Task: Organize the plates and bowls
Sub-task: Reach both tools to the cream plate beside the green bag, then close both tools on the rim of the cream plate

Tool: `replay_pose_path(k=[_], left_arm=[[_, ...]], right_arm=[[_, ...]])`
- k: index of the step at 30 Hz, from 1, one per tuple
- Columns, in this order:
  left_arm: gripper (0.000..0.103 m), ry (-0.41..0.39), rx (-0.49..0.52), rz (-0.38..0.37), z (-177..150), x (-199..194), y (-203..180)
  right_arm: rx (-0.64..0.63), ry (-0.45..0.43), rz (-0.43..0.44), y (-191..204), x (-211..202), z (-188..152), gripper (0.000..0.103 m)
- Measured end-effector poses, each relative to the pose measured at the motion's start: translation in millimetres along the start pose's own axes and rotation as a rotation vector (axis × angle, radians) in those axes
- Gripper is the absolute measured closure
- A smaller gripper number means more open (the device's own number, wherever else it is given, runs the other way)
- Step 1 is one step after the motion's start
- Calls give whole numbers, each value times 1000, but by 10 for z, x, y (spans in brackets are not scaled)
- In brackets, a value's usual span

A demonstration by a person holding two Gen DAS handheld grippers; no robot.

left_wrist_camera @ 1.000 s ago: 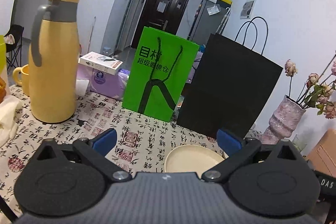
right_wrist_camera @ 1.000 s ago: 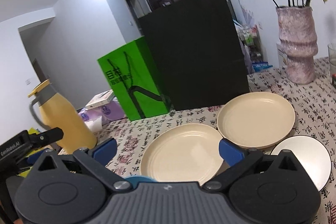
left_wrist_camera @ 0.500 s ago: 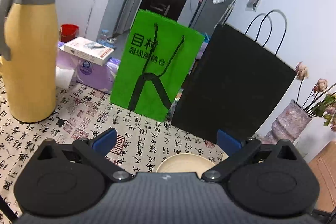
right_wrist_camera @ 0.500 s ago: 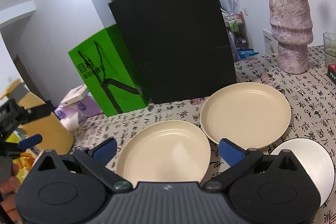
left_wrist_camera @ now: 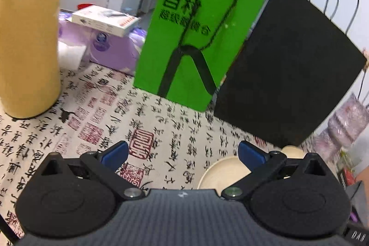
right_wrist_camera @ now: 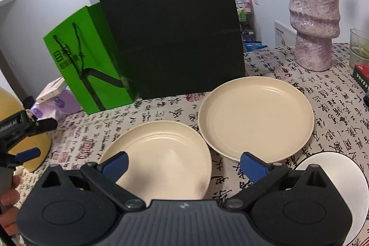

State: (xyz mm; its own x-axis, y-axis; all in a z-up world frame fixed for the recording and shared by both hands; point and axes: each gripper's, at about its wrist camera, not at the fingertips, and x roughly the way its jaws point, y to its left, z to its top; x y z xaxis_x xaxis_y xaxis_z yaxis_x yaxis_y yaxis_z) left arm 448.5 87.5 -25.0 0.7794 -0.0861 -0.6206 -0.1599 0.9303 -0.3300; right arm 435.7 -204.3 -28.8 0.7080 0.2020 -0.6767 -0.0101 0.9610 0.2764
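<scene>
Two cream plates lie side by side on the calligraphy-print tablecloth in the right wrist view: a near plate and a larger far plate. A white bowl sits at the right, partly hidden by the gripper body. My right gripper hangs open just above the near plate's front edge, holding nothing. My left gripper is open and empty over bare cloth, with the near plate just right of its middle. At the left edge of the right wrist view, the left gripper shows beside a hand.
A tall yellow flask stands at the left. Green bag and black bag stand upright behind the plates. A pink vase with flowers, a glass and a dark box are at the right. Purple tissue pack at the back.
Both grippers have moved forward and lower toward the table. The flask and bags loom larger in the left view; the plates have come nearer in the right view. Both stayed open.
</scene>
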Motion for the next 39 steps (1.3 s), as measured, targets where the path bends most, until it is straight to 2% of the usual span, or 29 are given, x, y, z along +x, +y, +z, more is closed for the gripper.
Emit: replay_pose_path(k=[3, 7, 13, 17, 20, 21, 23, 25, 27, 32, 33, 36, 39], left_arm=[[0, 39, 18, -20, -30, 112, -9], [0, 75, -12, -21, -33, 229, 92], [3, 153, -45, -48, -49, 411, 205], [13, 194, -31, -54, -80, 499, 193], [19, 218, -35, -58, -100, 557, 210], [23, 228, -35, -60, -109, 583, 218], [31, 249, -34, -65, -126, 632, 227], [33, 264, -31, -75, -152, 673, 220], [36, 267, -15, -83, -174, 686, 193], [44, 263, 28, -105, -204, 674, 114], [47, 266, 35, -107, -209, 680, 101], [60, 297, 42, -108, -223, 726, 90], [68, 322, 30, -129, -234, 766, 117]], right_arm=[[9, 4, -19, -12, 39, -1, 0], [27, 23, -50, -64, 123, -32, 1], [61, 60, -57, -138, 273, -79, 11], [57, 90, -56, -122, 362, -114, 21], [30, 110, -93, -90, 426, -134, 20], [22, 117, -111, -83, 447, -138, 21], [18, 114, -118, -78, 453, -134, 21], [16, 107, -115, -72, 448, -124, 23], [21, 103, -97, -72, 433, -116, 35], [16, 125, -92, -52, 491, -132, 45], [17, 134, -93, -52, 513, -137, 49], [17, 159, -107, -54, 580, -155, 54], [29, 169, -104, -84, 615, -167, 59]])
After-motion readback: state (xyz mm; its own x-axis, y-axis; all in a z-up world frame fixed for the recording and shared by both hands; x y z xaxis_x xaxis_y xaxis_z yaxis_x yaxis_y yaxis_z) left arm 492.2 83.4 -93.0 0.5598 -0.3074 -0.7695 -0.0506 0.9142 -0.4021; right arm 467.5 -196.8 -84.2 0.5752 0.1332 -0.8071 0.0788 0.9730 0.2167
